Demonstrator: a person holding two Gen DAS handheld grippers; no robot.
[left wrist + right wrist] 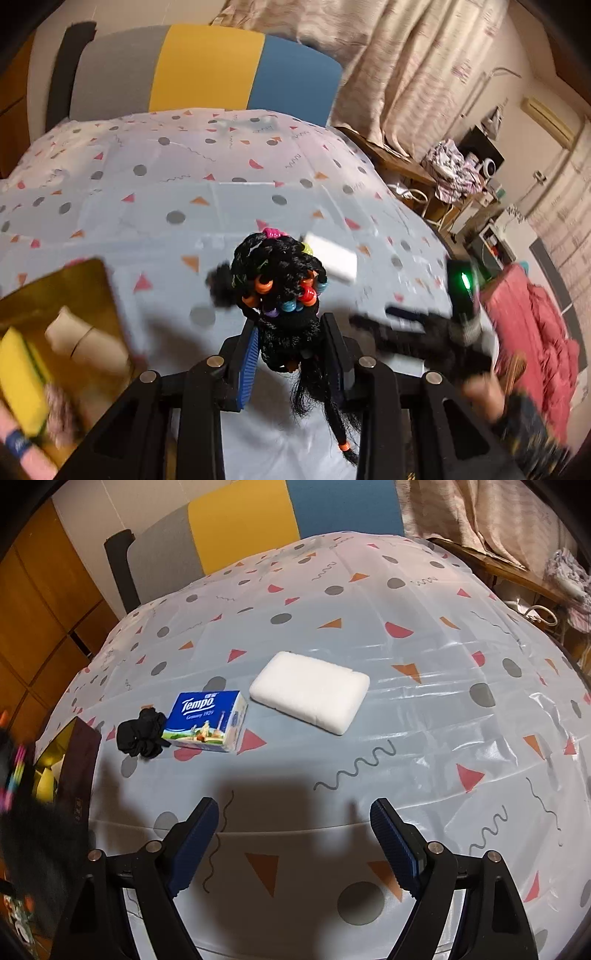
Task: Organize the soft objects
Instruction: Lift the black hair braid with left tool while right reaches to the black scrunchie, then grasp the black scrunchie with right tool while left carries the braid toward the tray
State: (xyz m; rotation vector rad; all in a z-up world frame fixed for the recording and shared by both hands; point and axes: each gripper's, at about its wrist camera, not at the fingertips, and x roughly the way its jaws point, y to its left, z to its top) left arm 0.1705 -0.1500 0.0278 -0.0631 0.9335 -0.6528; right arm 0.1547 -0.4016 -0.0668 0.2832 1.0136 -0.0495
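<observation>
Evidently the left gripper (pixel 291 354) pinches a black beaded hairpiece (pixel 277 284) at frame centre, lifted clear of the tablecloth (pixel 155 206), probably bound for the gold-lined box (pixel 92 280) at lower left, where a yellow sponge (pixel 22 380) lies. The right gripper (pixel 295 845) hovers spread and empty; a white sponge (pixel 310 690), tissue pack (pixel 207 720) and black scrunchie (pixel 142 731) wait mid-frame.

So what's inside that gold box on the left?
Inside the gold box I see a yellow sponge, a beige cardboard-like roll and something fuzzy pinkish. The box bottom beneath them is hidden.
</observation>
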